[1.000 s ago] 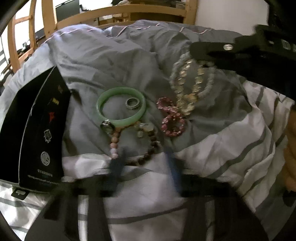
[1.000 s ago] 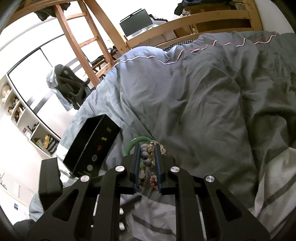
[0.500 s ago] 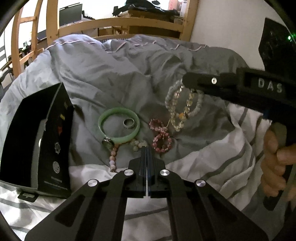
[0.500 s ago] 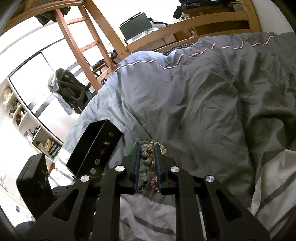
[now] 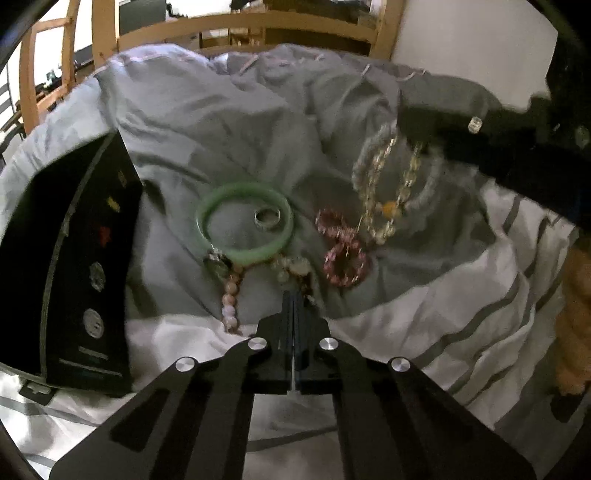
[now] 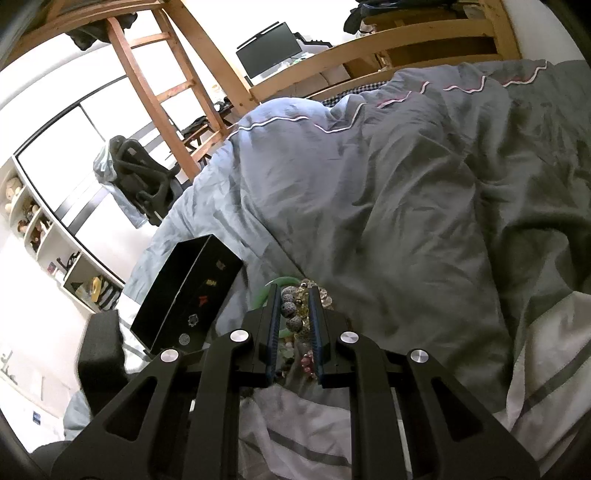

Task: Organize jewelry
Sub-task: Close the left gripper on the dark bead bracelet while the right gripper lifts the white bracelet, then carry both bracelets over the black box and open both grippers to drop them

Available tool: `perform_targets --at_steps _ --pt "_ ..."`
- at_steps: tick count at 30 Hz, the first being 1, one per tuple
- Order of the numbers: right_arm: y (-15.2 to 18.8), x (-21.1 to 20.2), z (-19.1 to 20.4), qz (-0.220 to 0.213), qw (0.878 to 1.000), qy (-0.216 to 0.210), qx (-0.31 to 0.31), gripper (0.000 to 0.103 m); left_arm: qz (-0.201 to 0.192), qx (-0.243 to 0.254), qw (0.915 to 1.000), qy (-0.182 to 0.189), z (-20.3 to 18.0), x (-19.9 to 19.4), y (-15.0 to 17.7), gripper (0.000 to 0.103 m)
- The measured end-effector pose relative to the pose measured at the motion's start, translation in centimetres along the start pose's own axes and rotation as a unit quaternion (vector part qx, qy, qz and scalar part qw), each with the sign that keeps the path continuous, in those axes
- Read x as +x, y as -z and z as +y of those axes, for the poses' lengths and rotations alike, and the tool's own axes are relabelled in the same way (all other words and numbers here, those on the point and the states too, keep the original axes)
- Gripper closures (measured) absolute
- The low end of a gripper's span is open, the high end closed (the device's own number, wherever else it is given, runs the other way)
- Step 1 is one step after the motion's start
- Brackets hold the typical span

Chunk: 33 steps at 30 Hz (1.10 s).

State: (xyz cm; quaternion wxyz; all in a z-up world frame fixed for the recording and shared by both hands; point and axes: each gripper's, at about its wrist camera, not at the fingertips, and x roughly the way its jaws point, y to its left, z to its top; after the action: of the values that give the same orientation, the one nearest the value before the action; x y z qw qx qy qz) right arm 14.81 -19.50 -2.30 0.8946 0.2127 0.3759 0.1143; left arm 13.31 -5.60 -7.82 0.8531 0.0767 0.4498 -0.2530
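Observation:
Jewelry lies on a grey duvet (image 5: 229,122). A green bangle (image 5: 243,221) has a silver ring (image 5: 267,217) inside it. Pink bead bracelets (image 5: 343,254) and a pastel bead bracelet (image 5: 231,295) lie near it. My right gripper (image 6: 293,314) is shut on pale and yellow bead bracelets (image 5: 391,192) and holds them hanging above the duvet; the beads (image 6: 291,310) show between its fingers. My left gripper (image 5: 293,310) is shut and empty, its tips just short of the pastel beads. An open black box (image 5: 70,266) stands at the left, and it also shows in the right wrist view (image 6: 188,291).
A wooden bed frame (image 5: 258,33) runs behind the duvet. A ladder (image 6: 159,74), a monitor (image 6: 269,48), an office chair (image 6: 140,181) and shelves (image 6: 33,221) stand beyond. A striped white sheet (image 5: 461,314) covers the near side.
My left gripper closed and came forward toward the jewelry. My right gripper lifted the pale bead bracelets off the duvet and carries them up and right.

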Motion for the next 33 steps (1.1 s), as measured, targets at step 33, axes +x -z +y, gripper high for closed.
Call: perform_targets --at_steps 33 --pt "-0.3 -0.9 1.3 -0.012 0.999 -0.028 -0.01 0.087 -0.056 -0.027 0.9977 0.028 0.8 -4.7 -2.3 0.095"
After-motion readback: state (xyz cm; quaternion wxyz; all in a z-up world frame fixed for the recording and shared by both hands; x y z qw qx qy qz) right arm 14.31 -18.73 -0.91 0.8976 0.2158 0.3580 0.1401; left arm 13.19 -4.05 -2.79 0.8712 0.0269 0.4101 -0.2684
